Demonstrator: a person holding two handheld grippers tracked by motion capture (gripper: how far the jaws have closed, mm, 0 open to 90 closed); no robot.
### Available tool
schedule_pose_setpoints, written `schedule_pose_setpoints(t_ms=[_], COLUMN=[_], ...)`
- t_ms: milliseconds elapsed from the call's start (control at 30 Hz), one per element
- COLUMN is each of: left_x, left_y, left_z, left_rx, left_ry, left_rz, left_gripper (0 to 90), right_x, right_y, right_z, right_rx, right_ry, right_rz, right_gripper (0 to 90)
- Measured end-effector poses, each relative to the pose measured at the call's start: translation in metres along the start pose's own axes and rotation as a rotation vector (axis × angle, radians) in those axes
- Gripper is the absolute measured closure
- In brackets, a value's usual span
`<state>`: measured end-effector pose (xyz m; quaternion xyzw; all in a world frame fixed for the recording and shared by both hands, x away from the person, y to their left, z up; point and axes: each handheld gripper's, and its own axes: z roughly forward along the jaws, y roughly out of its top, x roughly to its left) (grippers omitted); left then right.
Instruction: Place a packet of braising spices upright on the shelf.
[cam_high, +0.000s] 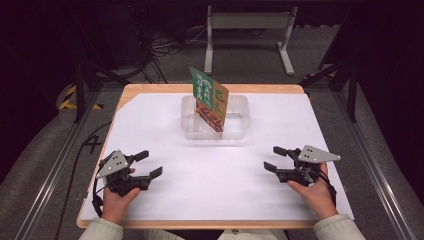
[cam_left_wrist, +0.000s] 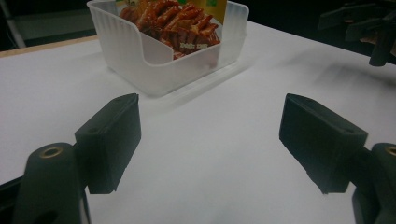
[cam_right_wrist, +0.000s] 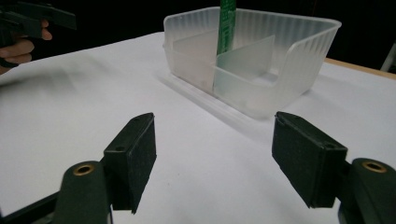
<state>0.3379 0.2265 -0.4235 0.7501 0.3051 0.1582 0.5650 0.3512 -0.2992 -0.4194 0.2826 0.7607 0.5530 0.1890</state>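
- Left gripper (cam_high: 148, 164): held in the person's left hand (cam_high: 119, 196) at the near left of the table (cam_high: 150, 89), resting low over the white sheet (cam_high: 165, 130). Jaws stand wide apart with nothing between them; the left gripper view confirms bare sheet between the two black pads.
- Right gripper (cam_high: 274, 158): held in the person's right hand (cam_high: 315, 192) at the near right of the table, level with the left one. Jaws likewise wide apart and holding nothing; in the right gripper view the pads frame bare sheet.
- The two grippers are well apart from each other, both pointing inward toward the middle of the table.
- White sheet: covers nearly the whole tabletop; a wooden edge shows at the far and near sides.
- Clear plastic bin (cam_high: 239, 107): stands on the sheet at the far centre, well apart from both grippers. Ribbed walls, lower cut-out front wall facing the person.
- Snack packet (cam_high: 209, 99): stands inside the bin, tilted on one corner, rising well above the rim. Green top with print, orange side, picture of reddish food lower down. In the right gripper view (cam_right_wrist: 227, 25) it shows edge-on as a narrow green strip.
- Beyond the table: a white metal frame (cam_high: 247, 22) and loose cables (cam_high: 160, 47) on the floor.
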Motion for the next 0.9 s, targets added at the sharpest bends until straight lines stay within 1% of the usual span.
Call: schedule_pose_setpoints(t_ms=[67, 100, 200, 233, 267, 300, 433, 467, 533, 567, 667, 733, 800, 900], left_x=[0.001, 0.001, 0.002, 0.002, 0.003, 0.003, 0.005, 0.005, 0.006, 0.006, 0.006, 0.005, 0.005, 0.005], left_y=[0.000, -0.001, -0.002, -0.002, -0.003, -0.003, -0.006, -0.007, -0.008, -0.008, -0.008, -0.007, -0.007, -0.006], left_z=[0.001, 0.002, 0.004, 0.005, 0.006, 0.007, 0.011, 0.012, 0.014, 0.015, 0.016, 0.016, 0.016, 0.016], left_rx=[-0.001, 0.003, 0.007, 0.014, 0.017, 0.016, 0.018, 0.022, 0.034, 0.038, 0.036, 0.039, 0.041, 0.033], left_ry=[-0.001, -0.004, 0.003, 0.004, 0.009, 0.003, 0.009, 0.006, 0.003, 0.005, 0.006, 0.007, 0.014, 0.020], left_rz=[0.003, -0.002, 0.008, 0.005, 0.017, 0.007, 0.022, 0.014, 0.020, 0.017, 0.027, 0.019, 0.020, 0.019], left_gripper=[21.5, 21.4, 21.2, 21.2, 21.3, 21.2, 20.5, 20.2, 20.0, 20.0, 20.0, 19.7, 19.7, 19.6], right_x=[0.000, 0.001, 0.001, 0.001, 0.001, 0.001, 0.000, 0.000, -0.001, -0.001, -0.002, -0.003, -0.003, -0.003], right_y=[-0.003, -0.004, -0.008, -0.010, -0.011, -0.012, -0.015, -0.016, -0.017, -0.017, -0.019, -0.020, -0.021, -0.020], right_z=[0.002, 0.002, 0.004, 0.004, 0.005, 0.005, 0.005, 0.005, 0.006, 0.006, 0.007, 0.007, 0.007, 0.005], right_rx=[0.008, 0.010, 0.018, 0.021, 0.023, 0.026, 0.027, 0.028, 0.030, 0.032, 0.042, 0.049, 0.050, 0.030], right_ry=[-0.003, -0.007, -0.016, -0.019, -0.022, -0.028, -0.048, -0.050, -0.053, -0.054, -0.054, -0.057, -0.058, -0.065], right_rz=[0.005, 0.003, 0.011, 0.014, 0.014, 0.014, 0.006, 0.007, 0.009, 0.012, 0.018, 0.025, 0.030, 0.034], right_gripper=[30.6, 30.6, 30.8, 30.8, 30.8, 30.7, 30.4, 30.3, 30.3, 30.3, 30.2, 30.2, 30.3, 30.3])
